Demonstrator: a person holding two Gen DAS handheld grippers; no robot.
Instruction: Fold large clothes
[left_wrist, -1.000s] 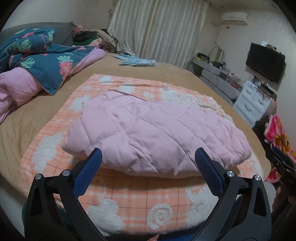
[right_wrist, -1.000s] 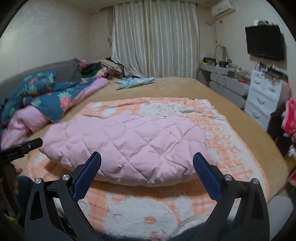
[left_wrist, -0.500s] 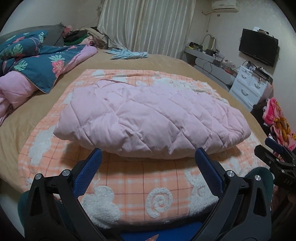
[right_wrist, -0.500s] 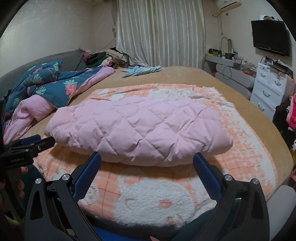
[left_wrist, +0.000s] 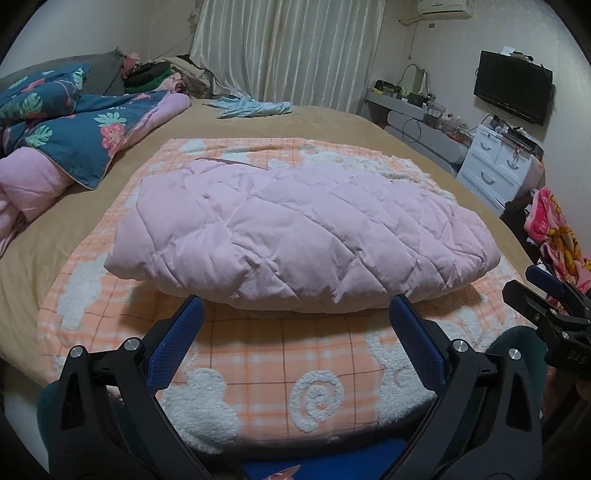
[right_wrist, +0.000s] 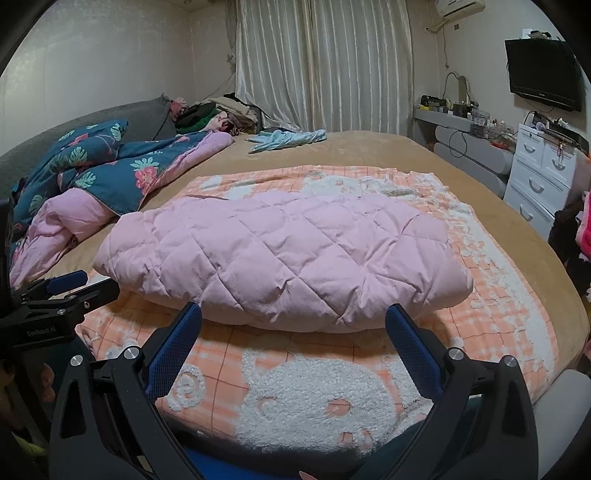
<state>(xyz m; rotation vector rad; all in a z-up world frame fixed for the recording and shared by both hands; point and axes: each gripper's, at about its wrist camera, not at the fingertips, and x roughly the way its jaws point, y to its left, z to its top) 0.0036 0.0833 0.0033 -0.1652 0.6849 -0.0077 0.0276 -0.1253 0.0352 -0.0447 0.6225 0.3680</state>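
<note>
A pink quilted padded garment (left_wrist: 295, 229) lies folded into a long puffy bundle on an orange checked blanket (left_wrist: 280, 369) on the bed; it also shows in the right wrist view (right_wrist: 280, 254). My left gripper (left_wrist: 295, 314) is open and empty, just in front of the bundle's near edge. My right gripper (right_wrist: 293, 317) is open and empty, also just short of the bundle. Each gripper shows at the edge of the other's view: the right one (left_wrist: 546, 299) and the left one (right_wrist: 62, 291).
A blue floral duvet with pink lining (right_wrist: 92, 173) is heaped at the left. A light blue garment (right_wrist: 288, 138) lies at the far end of the tan bed (right_wrist: 369, 151). White drawers (right_wrist: 539, 177), a TV (right_wrist: 543, 74) and curtains (right_wrist: 325, 62) stand beyond.
Both grippers have drawn back and lowered from above the folded garment toward the bed's near edge. Both stay open. The garment has not moved.
</note>
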